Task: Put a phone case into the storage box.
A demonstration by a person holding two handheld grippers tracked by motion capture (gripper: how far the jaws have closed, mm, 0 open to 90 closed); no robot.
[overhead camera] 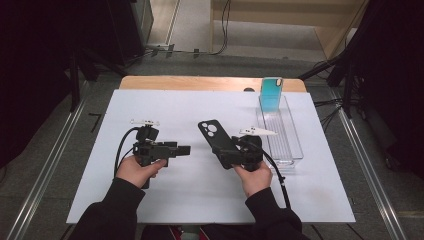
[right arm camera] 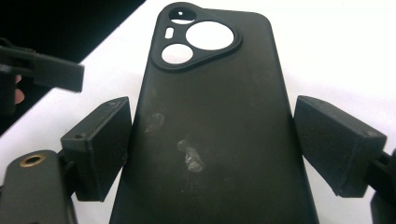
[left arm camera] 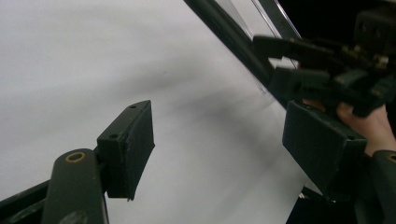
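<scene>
Phone case (right arm camera: 210, 130) (black, camera cutouts up) sits pinched between the right gripper (overhead camera: 239, 152) jaws, left of the clear tray (overhead camera: 295, 150); left gripper (left arm camera: 224, 144) jaws stand spread, holding nothing.

clear tray (overhead camera: 295, 145), teal case (overhead camera: 271, 95) inside

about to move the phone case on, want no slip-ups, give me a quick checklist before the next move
1. Case between the right tool pads: ok, it lies between both pads.
2. Pads pressing on the case: cannot tell, small gaps seem to show at each side.
3. Left tool free: ok, jaws wide apart with nothing between them.
4. Left tool apart from the case: ok in the high view.
5. Clear tray has room: ok, a teal case stands at its far end.
</scene>
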